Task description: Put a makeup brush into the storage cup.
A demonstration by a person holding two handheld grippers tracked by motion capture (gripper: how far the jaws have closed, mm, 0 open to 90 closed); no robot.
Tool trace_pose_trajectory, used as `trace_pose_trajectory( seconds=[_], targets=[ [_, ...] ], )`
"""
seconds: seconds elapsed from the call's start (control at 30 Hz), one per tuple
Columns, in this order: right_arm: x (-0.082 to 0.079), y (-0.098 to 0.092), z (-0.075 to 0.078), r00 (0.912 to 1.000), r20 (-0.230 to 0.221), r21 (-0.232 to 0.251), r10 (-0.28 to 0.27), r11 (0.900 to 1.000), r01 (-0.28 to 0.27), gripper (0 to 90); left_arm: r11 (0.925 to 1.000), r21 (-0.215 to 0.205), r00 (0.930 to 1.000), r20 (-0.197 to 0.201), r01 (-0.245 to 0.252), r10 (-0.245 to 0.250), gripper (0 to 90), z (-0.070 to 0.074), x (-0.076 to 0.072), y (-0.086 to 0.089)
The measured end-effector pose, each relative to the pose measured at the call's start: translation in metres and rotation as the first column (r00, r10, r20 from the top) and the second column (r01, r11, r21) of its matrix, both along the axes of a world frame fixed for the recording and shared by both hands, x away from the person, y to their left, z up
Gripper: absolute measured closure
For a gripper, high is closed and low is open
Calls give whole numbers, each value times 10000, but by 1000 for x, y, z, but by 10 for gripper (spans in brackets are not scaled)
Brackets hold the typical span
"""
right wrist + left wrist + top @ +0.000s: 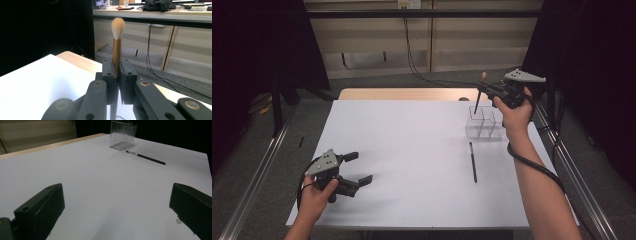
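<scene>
My right gripper (pixel 487 91) is shut on a makeup brush (pixel 479 95) with a dark handle and pale bristles on top, held upright over the clear plastic box (pixel 484 122) at the table's far right. In the right gripper view the brush (pixel 117 45) stands up between the closed jaws, its gold ferrule and cream tip above them. A black pencil-like stick (pixel 472 161) lies on the white table in front of the box; it also appears as a stick (pixel 146 157) in the left gripper view, near the box (pixel 123 135). My left gripper (pixel 359 167) rests open near the table's front left with nothing between its jaws.
The white table top (pixel 412 150) has a wooden strip (pixel 407 94) along its far edge. Black cables (pixel 417 65) run over the floor behind it. Metal rails (pixel 257 170) flank the table on both sides.
</scene>
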State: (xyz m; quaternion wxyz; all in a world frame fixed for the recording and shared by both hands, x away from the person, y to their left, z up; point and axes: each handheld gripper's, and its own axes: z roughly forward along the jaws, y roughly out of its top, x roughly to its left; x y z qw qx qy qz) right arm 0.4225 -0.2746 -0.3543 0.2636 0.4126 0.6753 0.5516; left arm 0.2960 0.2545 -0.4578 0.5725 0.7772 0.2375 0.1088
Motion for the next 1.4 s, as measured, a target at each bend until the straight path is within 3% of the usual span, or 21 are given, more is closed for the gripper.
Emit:
trace_pose_trajectory(
  seconds=[0.5,1.4],
  targets=[
    [-4,-2,-11,9994,-327,46,61,10000,-59,847,10000,36,10000,-56,13,-13,0,-1,0,-1],
    [-6,3,-23,9990,-438,-105,68,9999,-73,847,10000,24,10000,-49,45,-44,0,-2,0,-1]
  ],
)
